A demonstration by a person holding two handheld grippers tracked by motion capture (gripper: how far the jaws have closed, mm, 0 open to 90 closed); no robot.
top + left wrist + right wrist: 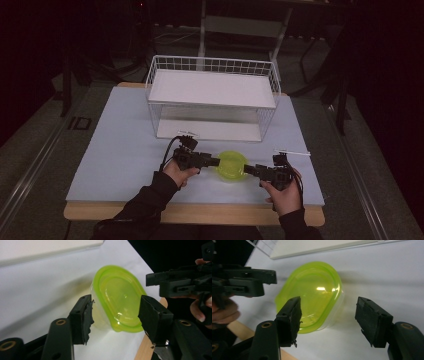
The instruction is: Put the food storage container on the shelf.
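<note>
A clear oval container with a lime-green lid (231, 165) (117, 297) (312, 295) lies on the pale table mat near the front edge. My left gripper (216, 161) (116, 307) comes at it from the left, its jaws standing either side of the container's near end; I see no firm press of the pads. From the right, my right gripper (248, 169) (329, 305) reaches it with open jaws: one jaw stands in front of the lid, the other clear of the container's side. Each gripper view also shows the other gripper beyond the container.
A white wire basket (212, 95) with a flat white shelf stands at the back of the mat, its low front edge just behind the container. The table's wooden front edge (200, 212) runs close under both hands. Bare mat (120, 150) stretches to the left.
</note>
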